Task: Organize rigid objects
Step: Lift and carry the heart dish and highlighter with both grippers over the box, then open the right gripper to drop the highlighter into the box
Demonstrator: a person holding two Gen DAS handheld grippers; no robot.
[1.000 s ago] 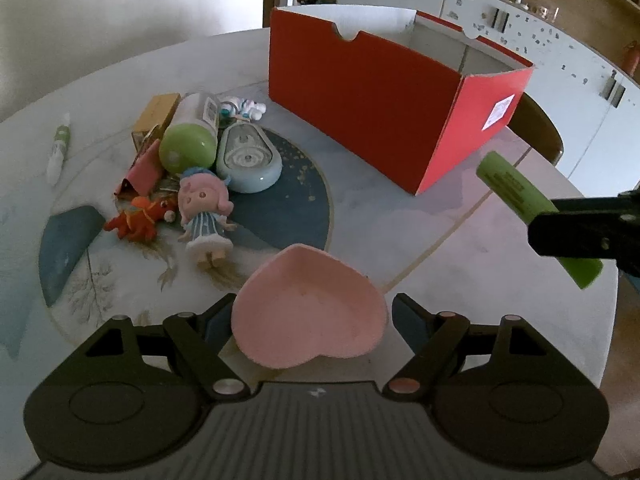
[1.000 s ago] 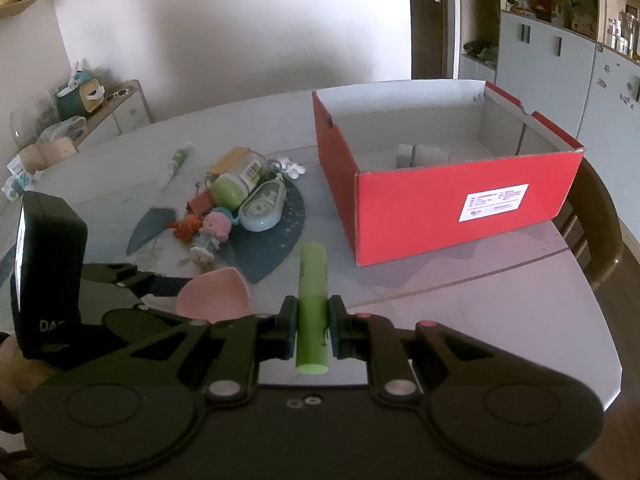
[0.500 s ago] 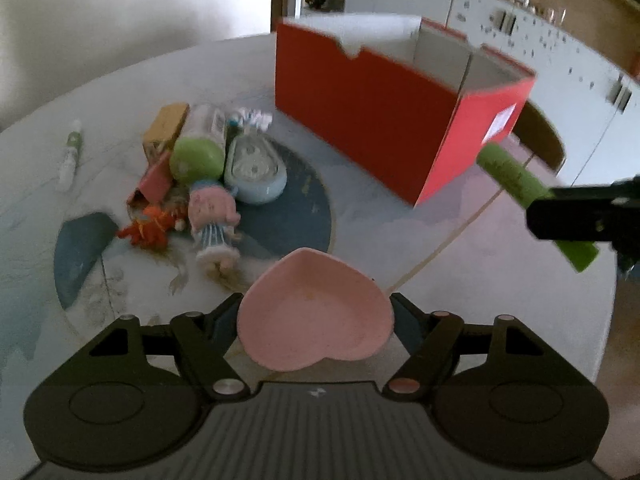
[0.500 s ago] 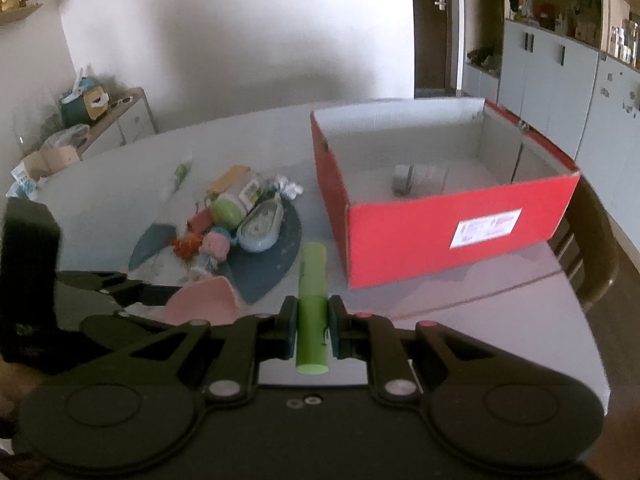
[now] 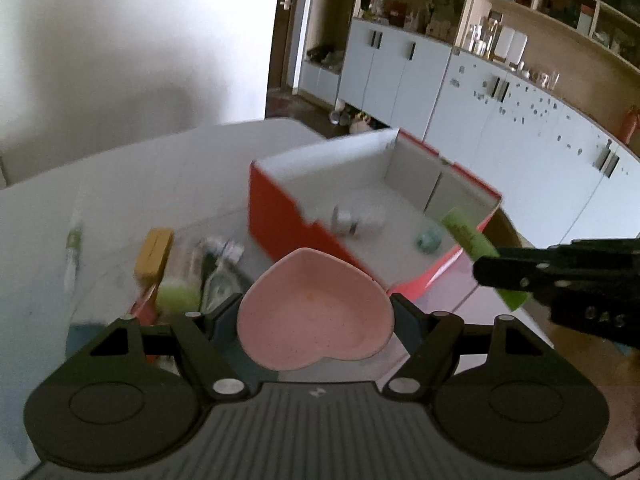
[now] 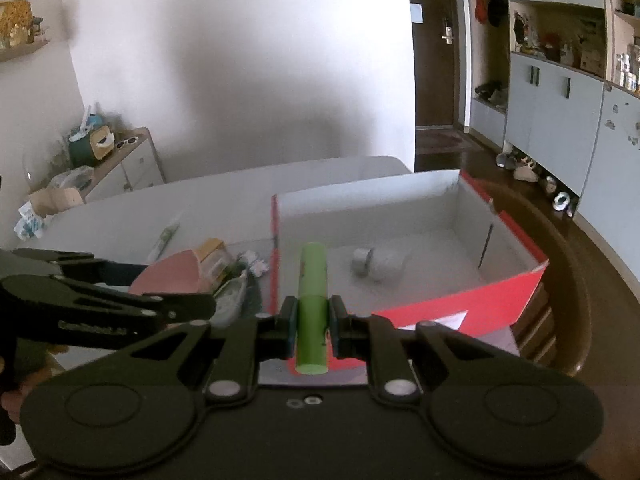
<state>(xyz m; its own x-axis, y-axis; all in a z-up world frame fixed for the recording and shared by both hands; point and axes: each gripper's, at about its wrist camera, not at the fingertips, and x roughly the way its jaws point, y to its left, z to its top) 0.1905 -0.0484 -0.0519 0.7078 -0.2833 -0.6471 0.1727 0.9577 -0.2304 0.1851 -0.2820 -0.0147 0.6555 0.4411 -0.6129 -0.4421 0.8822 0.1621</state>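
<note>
Pink heart-shaped dish (image 5: pixel 316 312) sits clamped in the left hand-held gripper (image 5: pixel 316 320), up beside the red box (image 5: pixel 280 220). Right hand-held gripper (image 6: pixel 312 320) squeezes the green tube (image 6: pixel 313 300), tip over the box's near wall.

pink heart dish (image 5: pixel 316 312), green tube (image 6: pixel 313 308), red box (image 6: pixel 460 304) — white inside, black grippers
</note>
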